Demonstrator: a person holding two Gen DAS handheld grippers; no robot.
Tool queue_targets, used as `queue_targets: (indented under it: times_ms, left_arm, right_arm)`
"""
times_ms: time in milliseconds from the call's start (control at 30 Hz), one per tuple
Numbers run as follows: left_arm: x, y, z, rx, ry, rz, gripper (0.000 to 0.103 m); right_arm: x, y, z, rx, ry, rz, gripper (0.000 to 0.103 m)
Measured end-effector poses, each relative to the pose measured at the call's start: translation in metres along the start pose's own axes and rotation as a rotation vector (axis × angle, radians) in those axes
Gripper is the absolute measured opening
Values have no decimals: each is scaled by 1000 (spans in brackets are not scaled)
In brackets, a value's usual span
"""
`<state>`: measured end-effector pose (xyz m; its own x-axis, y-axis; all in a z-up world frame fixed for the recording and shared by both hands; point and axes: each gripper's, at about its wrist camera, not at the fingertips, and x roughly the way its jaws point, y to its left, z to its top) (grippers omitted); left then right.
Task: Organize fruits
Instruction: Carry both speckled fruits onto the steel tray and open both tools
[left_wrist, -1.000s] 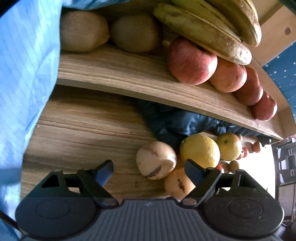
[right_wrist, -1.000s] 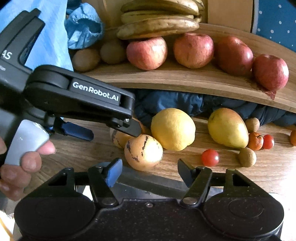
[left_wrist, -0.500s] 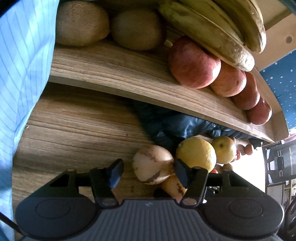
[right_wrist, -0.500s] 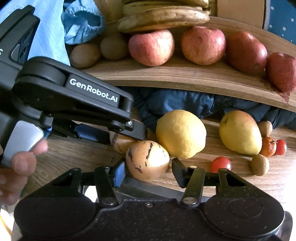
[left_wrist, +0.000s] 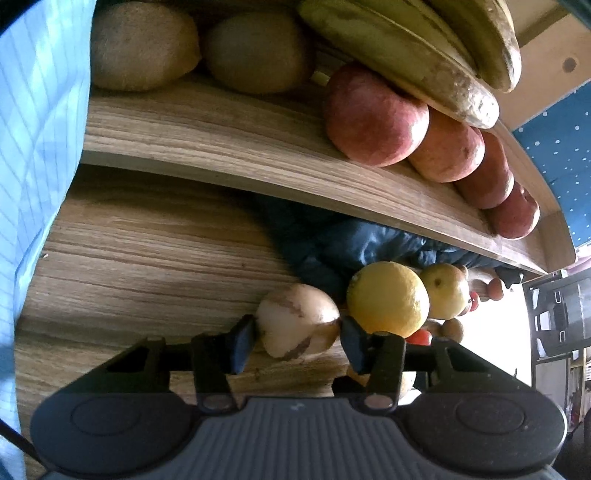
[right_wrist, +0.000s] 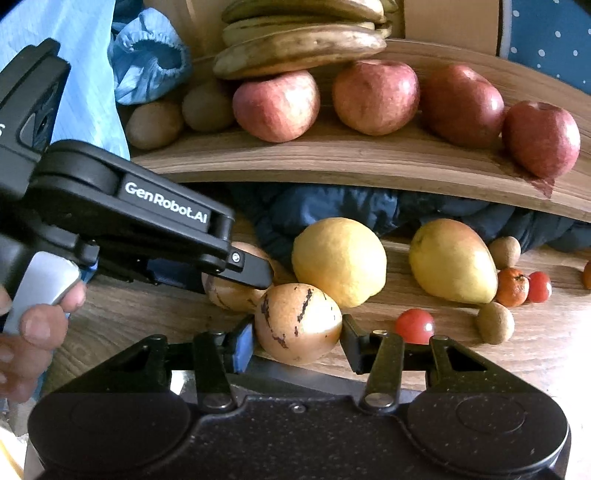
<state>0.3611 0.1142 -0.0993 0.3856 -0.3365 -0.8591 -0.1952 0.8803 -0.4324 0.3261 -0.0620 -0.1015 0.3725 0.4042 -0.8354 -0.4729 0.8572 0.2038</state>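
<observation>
On the wooden tabletop (left_wrist: 147, 258) lies a pale round fruit with brown streaks (left_wrist: 299, 321). My left gripper (left_wrist: 295, 341) has it between its closing jaws, both pads touching its sides. Just beside it sits an orange-tan round fruit with dark streaks (right_wrist: 297, 323), and my right gripper (right_wrist: 297, 341) holds it the same way, jaws closing and pads against it. In the right wrist view the left tool reaches in from the left over the pale fruit (right_wrist: 225, 291), which it partly hides.
A lemon (right_wrist: 340, 260) touches both fruits from behind, with a pear (right_wrist: 452, 260), cherry tomatoes (right_wrist: 413, 325) and small brown fruits (right_wrist: 495, 321) to the right. A raised wooden shelf (right_wrist: 351, 158) carries apples, bananas and kiwis. A person's hand (right_wrist: 33, 325) and blue sleeve are at left.
Both grippers' jaws have narrowed from wide apart until the pads meet a streaked fruit each. The right gripper has also edged forward around its fruit.
</observation>
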Motion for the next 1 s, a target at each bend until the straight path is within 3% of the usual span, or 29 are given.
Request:
queue_targets:
  times_ms: [600,1000]
  left_arm:
    - [-42,-17,-54,30,-93,3,53]
    - [-63,-32,-97,14,-97,30,53]
  right_arm:
    - [-50,-3,-21,-49,-61,62,50]
    - [-96,14,-60,-140,-6,100,50]
